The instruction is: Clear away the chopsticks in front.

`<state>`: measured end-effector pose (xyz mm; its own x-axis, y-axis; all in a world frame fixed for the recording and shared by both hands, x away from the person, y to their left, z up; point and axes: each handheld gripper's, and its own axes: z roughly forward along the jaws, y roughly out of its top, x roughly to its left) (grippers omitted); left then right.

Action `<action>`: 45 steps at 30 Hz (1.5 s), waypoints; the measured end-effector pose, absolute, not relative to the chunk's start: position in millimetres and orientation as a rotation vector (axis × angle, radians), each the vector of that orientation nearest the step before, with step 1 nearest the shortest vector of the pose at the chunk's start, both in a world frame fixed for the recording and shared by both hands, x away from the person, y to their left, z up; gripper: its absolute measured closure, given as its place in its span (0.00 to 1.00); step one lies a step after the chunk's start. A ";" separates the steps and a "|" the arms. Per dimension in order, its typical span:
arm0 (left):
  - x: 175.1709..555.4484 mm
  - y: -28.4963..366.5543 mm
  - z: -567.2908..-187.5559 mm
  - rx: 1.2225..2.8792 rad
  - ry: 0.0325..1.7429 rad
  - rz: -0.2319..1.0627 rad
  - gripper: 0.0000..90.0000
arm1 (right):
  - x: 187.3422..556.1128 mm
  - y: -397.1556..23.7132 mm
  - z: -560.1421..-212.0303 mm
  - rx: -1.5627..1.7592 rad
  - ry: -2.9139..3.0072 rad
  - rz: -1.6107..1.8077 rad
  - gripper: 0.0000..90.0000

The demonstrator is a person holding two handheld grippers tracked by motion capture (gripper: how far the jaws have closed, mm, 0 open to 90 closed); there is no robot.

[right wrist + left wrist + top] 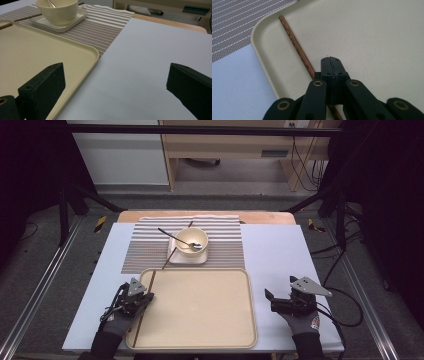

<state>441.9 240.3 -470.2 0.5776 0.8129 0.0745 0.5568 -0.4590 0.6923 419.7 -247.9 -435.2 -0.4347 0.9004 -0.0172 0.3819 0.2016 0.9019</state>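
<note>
High view is showing a wooden chopstick (pixel 145 306) lying in the cream tray (pixel 220 330), close along its left rim, right beside the left hand-held gripper (pixel 148 296). Left gripper view is showing that hand-held gripper with its jaws pressed fully together and nothing between them; the chopstick (pixel 295 45) is passing just to the side of and beneath the closed jaws, so it is not being held. The right hand-held gripper (pixel 270 296) is resting on the pale worktop (pixel 280 250) right of the tray, its jaws standing wide apart and gripping nothing. The chopstick's long axis is running nearly parallel to the tray's left rim, from the near edge towards the far left corner, one end pointing at the striped mat (pixel 150 247). A second chopstick (pixel 171 256) is lying on that mat, under the saucer (pixel 172 256) carrying the bowl (pixel 191 241) and spoon (pixel 172 235). The stick is probably going to handle as light, stiff and thin, with a smooth round shaft liable to roll or slip on the hard tray. Taking it near the middle, jaws closing across the shaft, is looking like the soundest hold; the nearby rim is leaving little room on that side.
</note>
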 end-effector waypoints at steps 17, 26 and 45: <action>440.5 242.8 -468.1 2.183 1.098 0.553 0.99 | 419.7 -247.8 -435.6 1.196 1.919 1.192 0.03; 436.7 242.9 -449.6 2.106 1.071 0.586 0.95 | 419.9 -248.1 -435.4 1.192 1.918 1.199 0.03; 465.5 232.2 -406.3 1.989 1.007 0.617 0.41 | 419.4 -249.6 -433.8 1.200 1.905 1.201 0.03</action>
<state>465.5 232.2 -406.3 0.5628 0.8241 0.0638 0.4310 -0.3585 0.8281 419.4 -249.6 -433.8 -0.4260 0.9047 -0.0097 0.3811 0.1892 0.9050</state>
